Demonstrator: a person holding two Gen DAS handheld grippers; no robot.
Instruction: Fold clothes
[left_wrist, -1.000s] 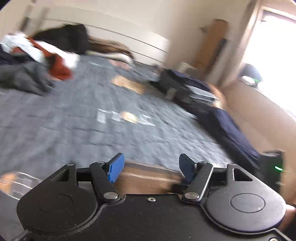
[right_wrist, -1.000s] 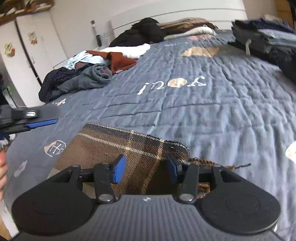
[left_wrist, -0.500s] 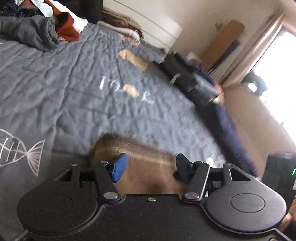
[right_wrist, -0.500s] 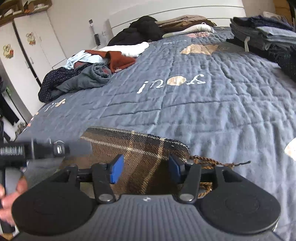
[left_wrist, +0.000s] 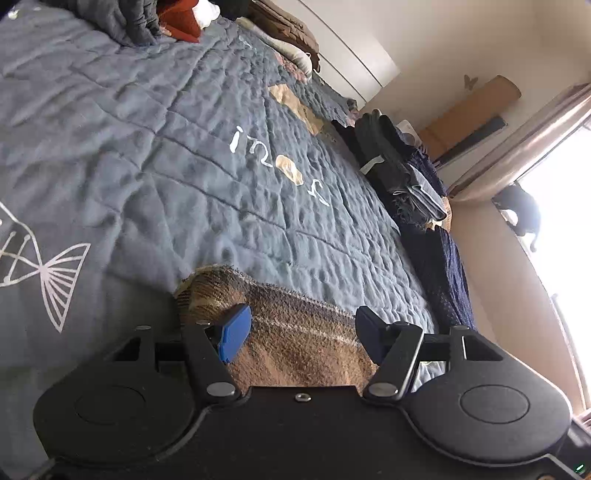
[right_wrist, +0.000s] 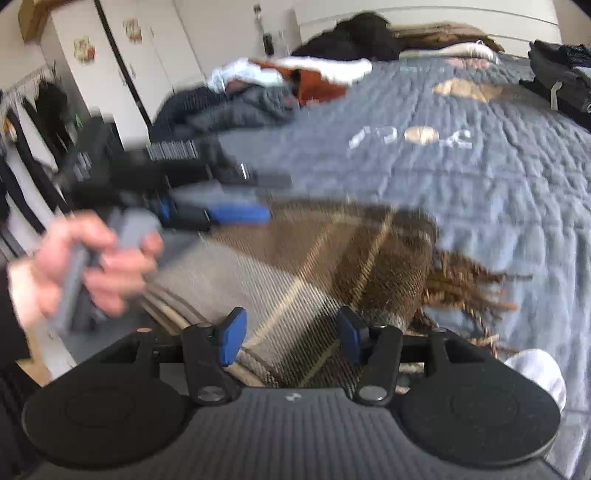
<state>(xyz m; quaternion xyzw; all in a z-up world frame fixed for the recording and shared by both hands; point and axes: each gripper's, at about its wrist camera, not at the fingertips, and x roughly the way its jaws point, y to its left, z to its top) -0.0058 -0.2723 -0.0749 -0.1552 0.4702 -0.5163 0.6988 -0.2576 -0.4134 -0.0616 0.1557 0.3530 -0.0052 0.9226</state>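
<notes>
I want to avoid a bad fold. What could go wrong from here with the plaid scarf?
Both tongs, left and right, are open over the plaid scarf, so nothing holds it yet; a shallow pinch may catch only one layer. The fringe trails loose on the bedspread and may tangle or get tucked unevenly.

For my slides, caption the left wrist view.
Open left gripper over a brown plaid scarf on the blue-grey quilt, folded clothes stacked beyond.

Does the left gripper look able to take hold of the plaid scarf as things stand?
Probably yes: the left gripper is open right over the plaid scarf, with nothing between them.
</notes>
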